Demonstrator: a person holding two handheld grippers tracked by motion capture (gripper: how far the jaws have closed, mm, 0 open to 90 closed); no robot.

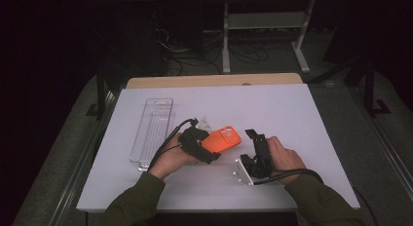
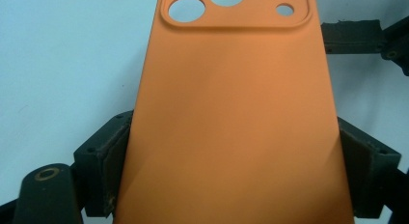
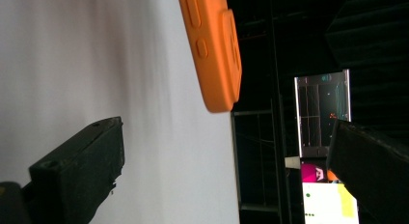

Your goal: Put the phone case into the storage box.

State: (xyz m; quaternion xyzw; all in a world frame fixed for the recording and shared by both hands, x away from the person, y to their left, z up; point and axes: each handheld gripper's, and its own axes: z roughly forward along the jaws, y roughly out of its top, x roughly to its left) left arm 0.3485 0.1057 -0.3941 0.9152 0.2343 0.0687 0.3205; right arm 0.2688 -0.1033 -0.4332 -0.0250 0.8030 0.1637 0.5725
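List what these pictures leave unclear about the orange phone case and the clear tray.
- Orange phone case: lower end cut off by the left gripper view's bottom edge; the high view has the left claw covering that end.
- Clear tray: contents too faint and small in the high view.

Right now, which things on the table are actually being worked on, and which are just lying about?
In use:
- orange phone case, clamped by its sides in the left gripper
- right gripper, open, close beside the case, holding nothing

Lying about:
- clear plastic tray, on the white table, left of the left hand
- small white piece just behind the left gripper; cannot tell what it is
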